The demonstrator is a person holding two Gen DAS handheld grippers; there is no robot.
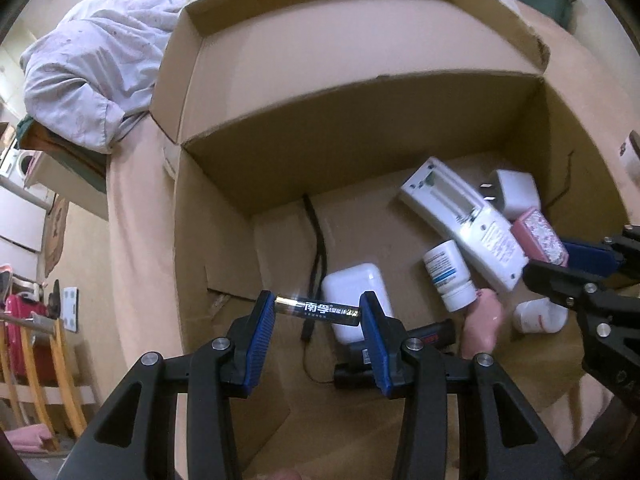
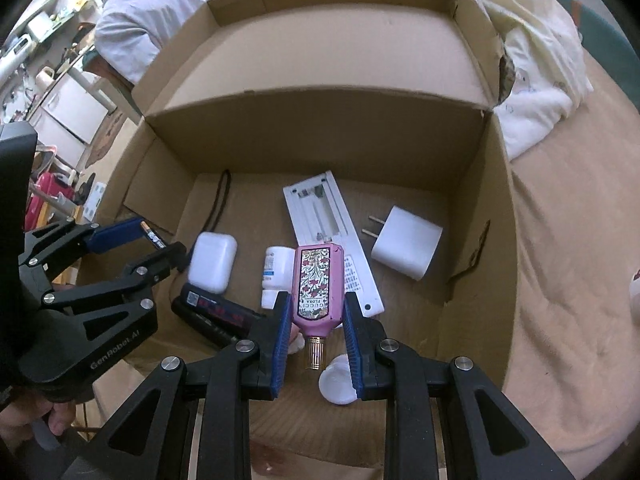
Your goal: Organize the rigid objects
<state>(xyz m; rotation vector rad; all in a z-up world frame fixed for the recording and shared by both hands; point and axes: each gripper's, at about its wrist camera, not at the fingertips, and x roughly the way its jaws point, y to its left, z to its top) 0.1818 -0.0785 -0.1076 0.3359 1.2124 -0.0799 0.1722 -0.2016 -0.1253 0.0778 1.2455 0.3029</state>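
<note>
My left gripper (image 1: 318,310) is shut on a black and gold battery (image 1: 318,311), held crosswise above the left part of the open cardboard box (image 1: 360,152); it also shows in the right wrist view (image 2: 154,236). My right gripper (image 2: 316,320) is shut on a pink flowered perfume bottle (image 2: 318,284), cap toward the camera, over the box floor; the bottle also shows in the left wrist view (image 1: 540,240). On the box floor lie a white remote (image 2: 332,240) with its battery bay open, a white plug adapter (image 2: 406,246), a white earbud case (image 2: 212,262) and a white pill bottle (image 2: 278,268).
A black device with a cord (image 2: 218,314) and a white round lid (image 2: 338,380) lie near the front of the box. The box sits on a peach bedsheet (image 2: 568,280). Crumpled bedding (image 1: 92,76) lies behind it. Furniture stands on the floor at the left (image 1: 28,332).
</note>
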